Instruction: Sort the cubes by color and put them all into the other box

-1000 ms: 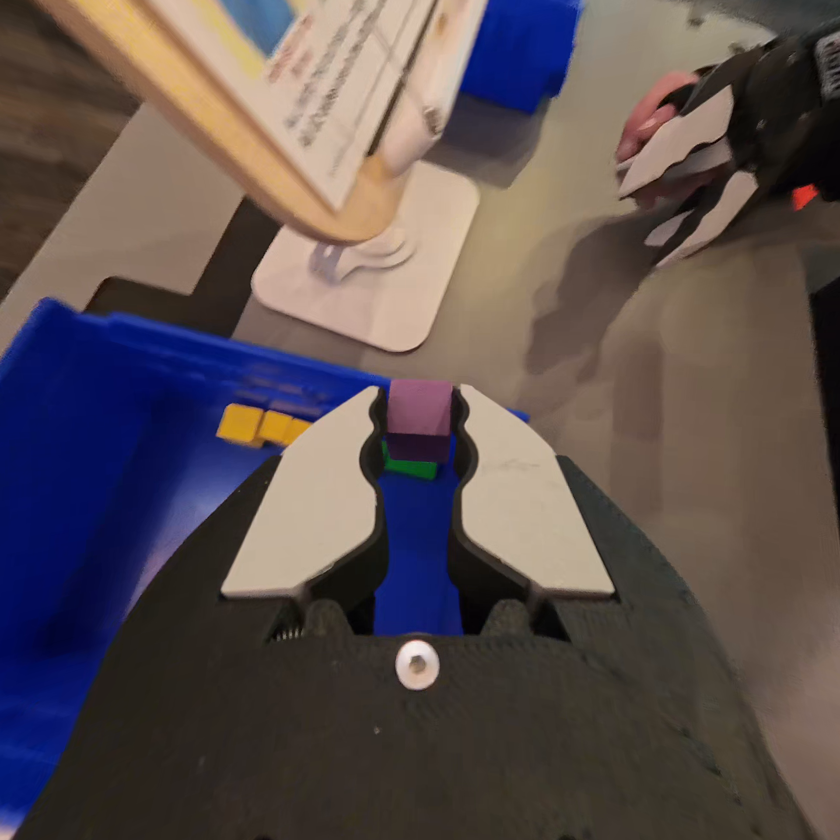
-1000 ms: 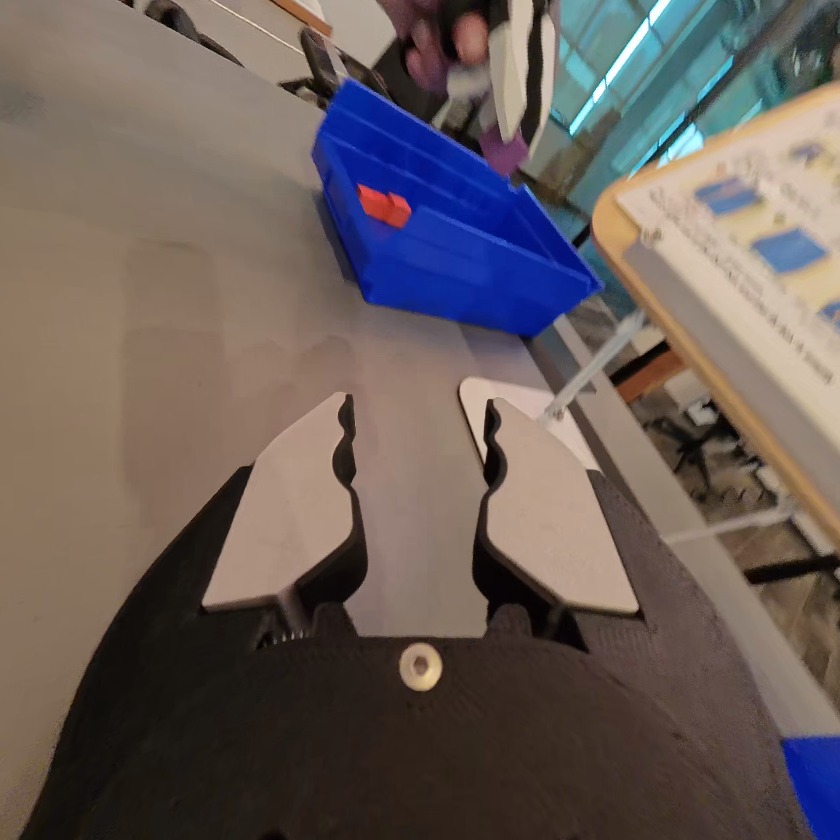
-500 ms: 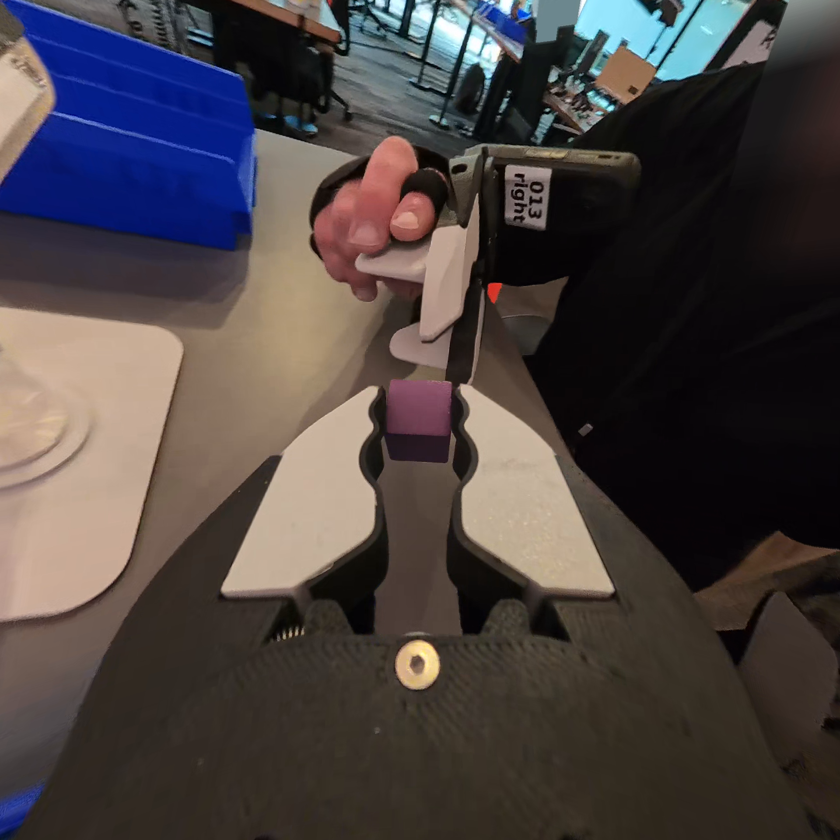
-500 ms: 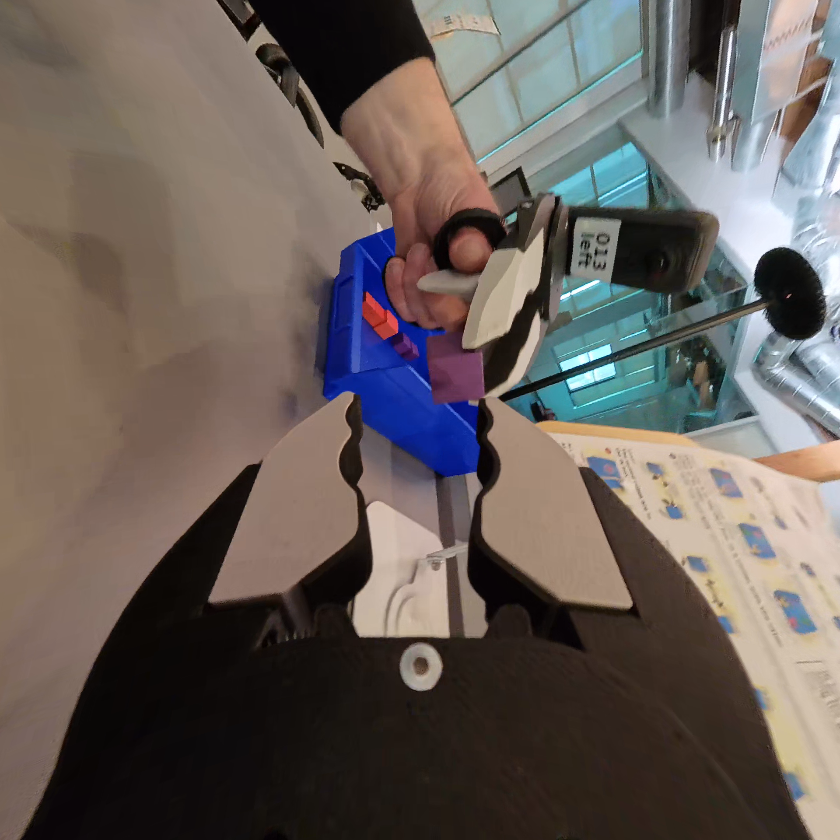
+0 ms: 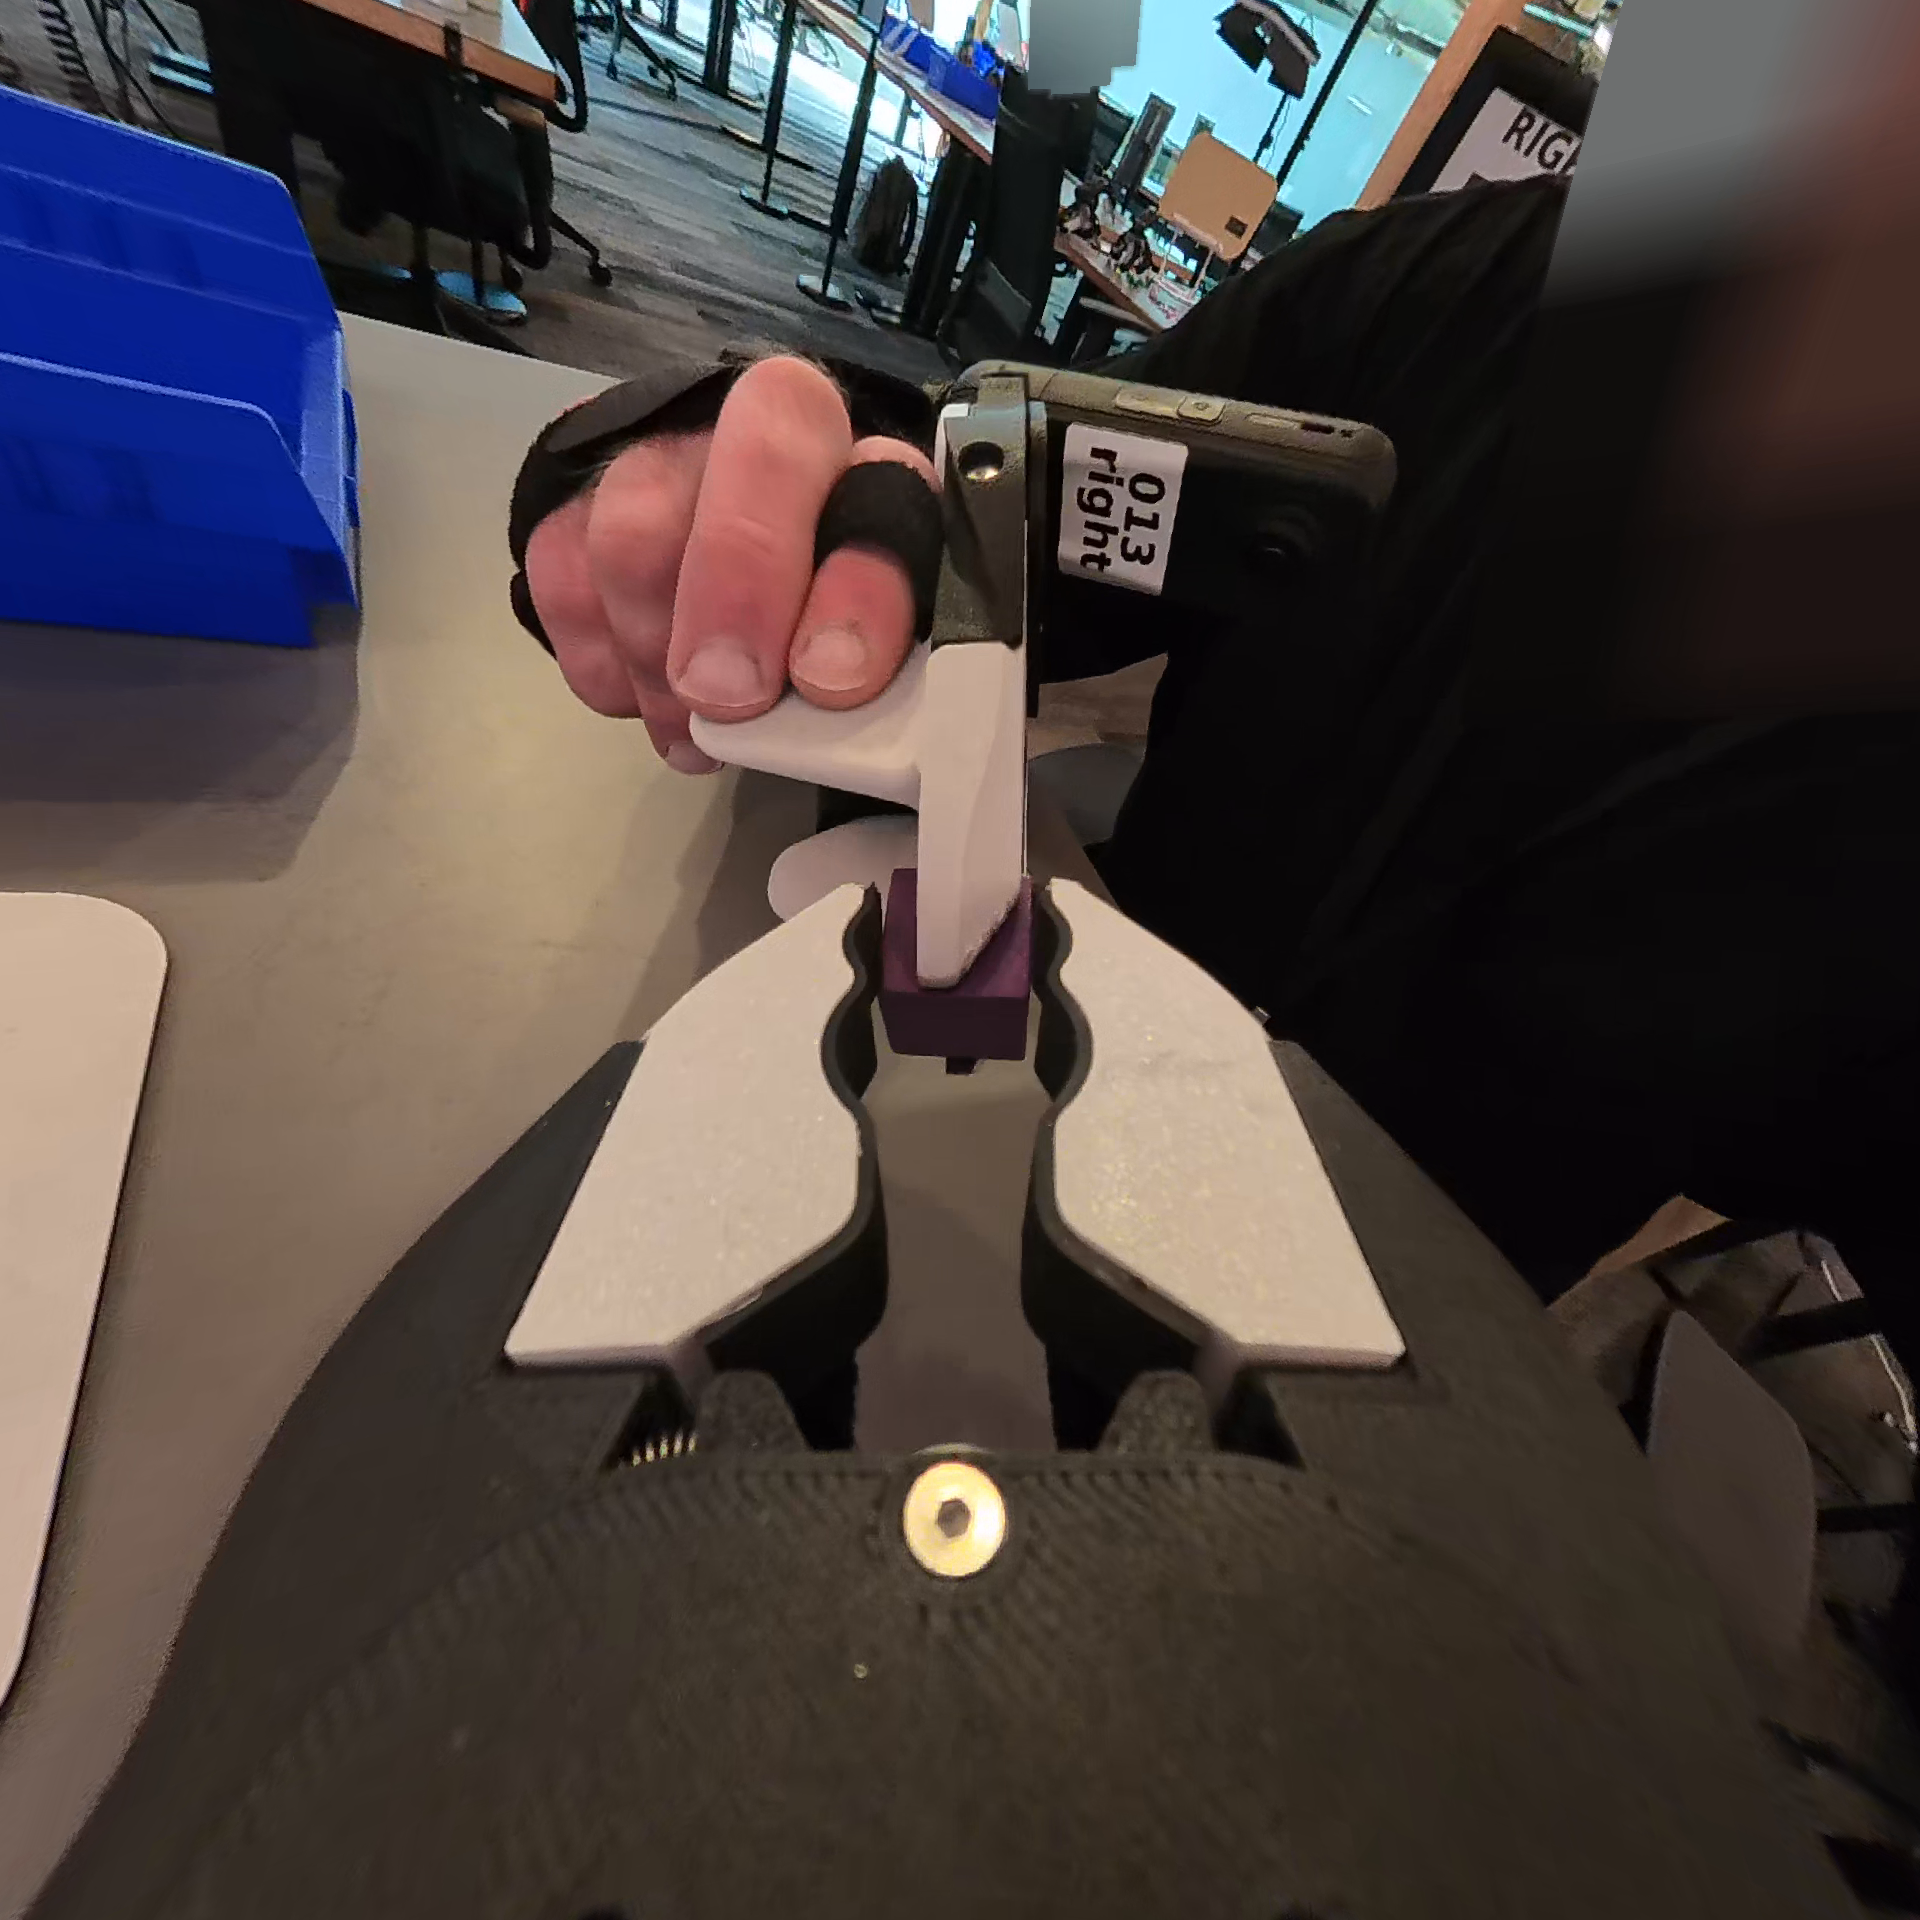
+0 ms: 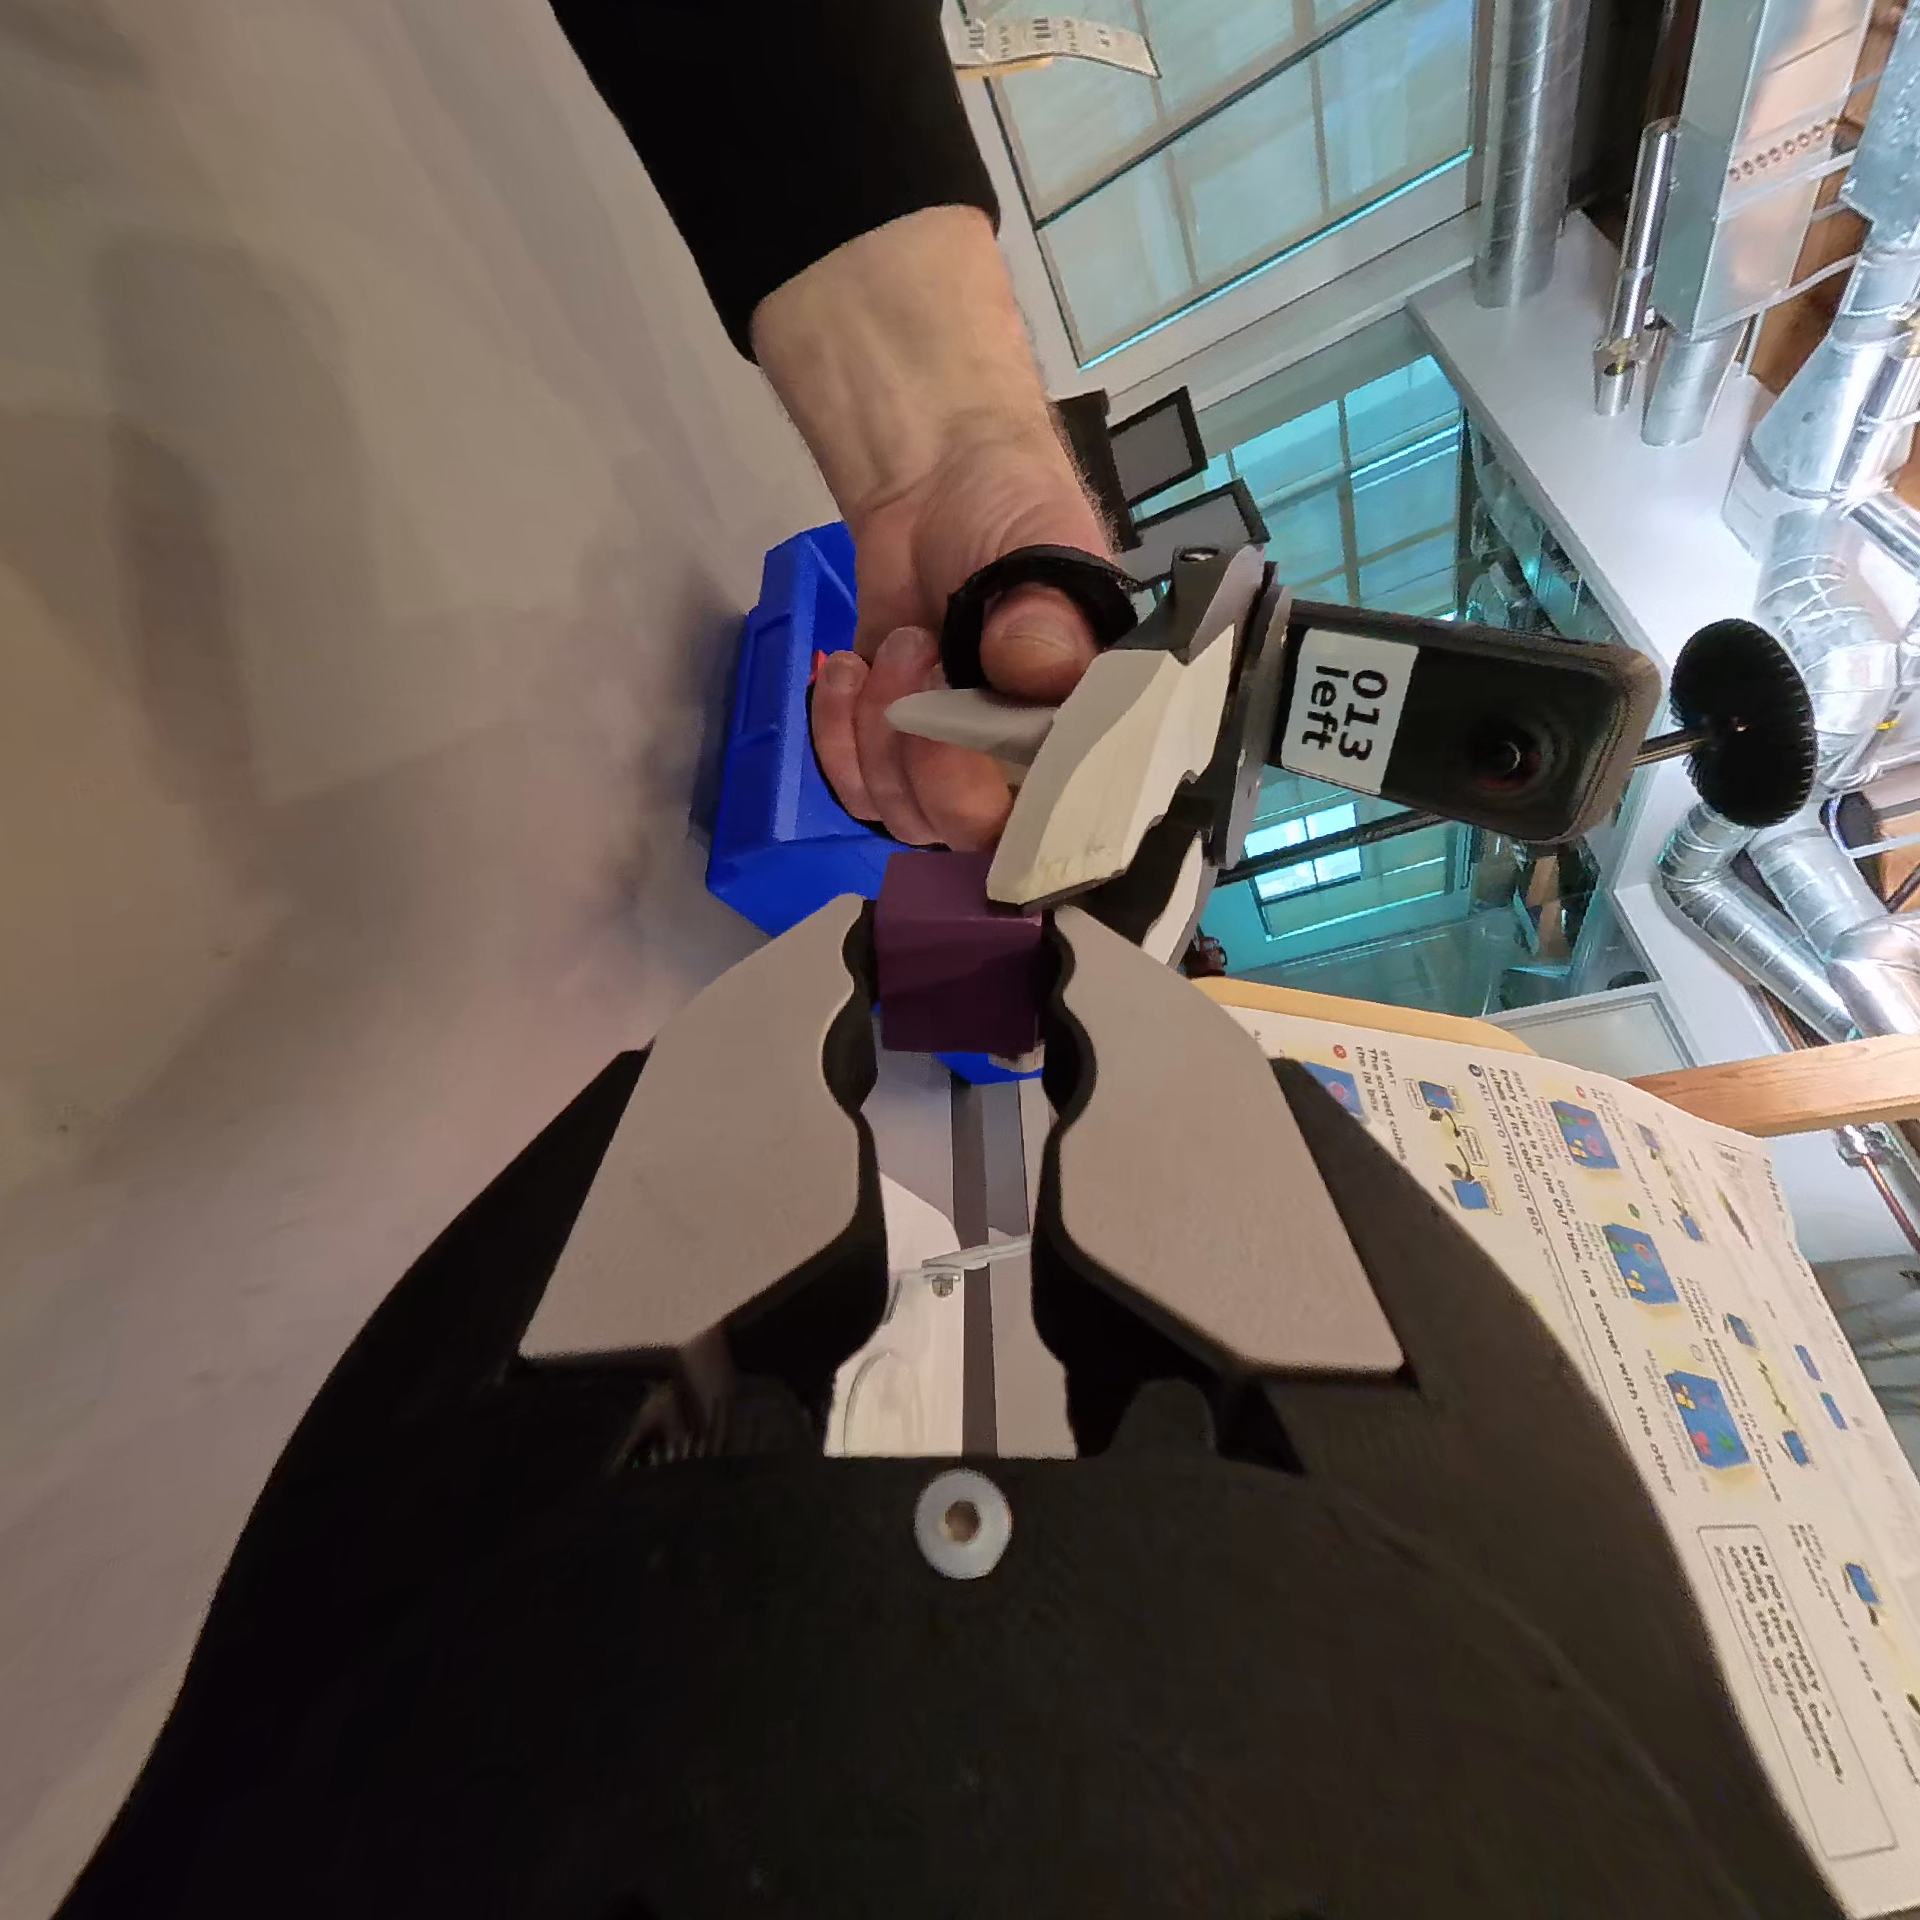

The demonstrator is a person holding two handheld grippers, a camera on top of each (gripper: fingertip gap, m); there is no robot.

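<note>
A purple cube (image 5: 956,1023) is held in the air above the grey table (image 5: 436,831), between both grippers. My left gripper (image 5: 956,940) is shut on its two sides. My right gripper (image 6: 954,961) comes in crosswise and is shut on the same cube (image 6: 951,977). In the left wrist view a white finger (image 5: 971,831) of the right gripper lies over the cube's top. In the right wrist view a grey finger (image 6: 1091,800) of the left gripper lies against the cube. One blue box (image 5: 156,416) stands at the far left; the other blue box (image 6: 779,790) lies behind the left hand.
A person in black sleeves holds both grippers; the body fills the right of the left wrist view. An instruction board (image 6: 1558,1299) on a stand with a white base plate (image 5: 62,1143) stands close by. A bit of red (image 6: 821,660) shows in the far box. The grippers are tip to tip, or close to it.
The left gripper swung away from its box with the purple cube toward the right gripper. The right gripper moved up to the cube and closed its fingers on it.
</note>
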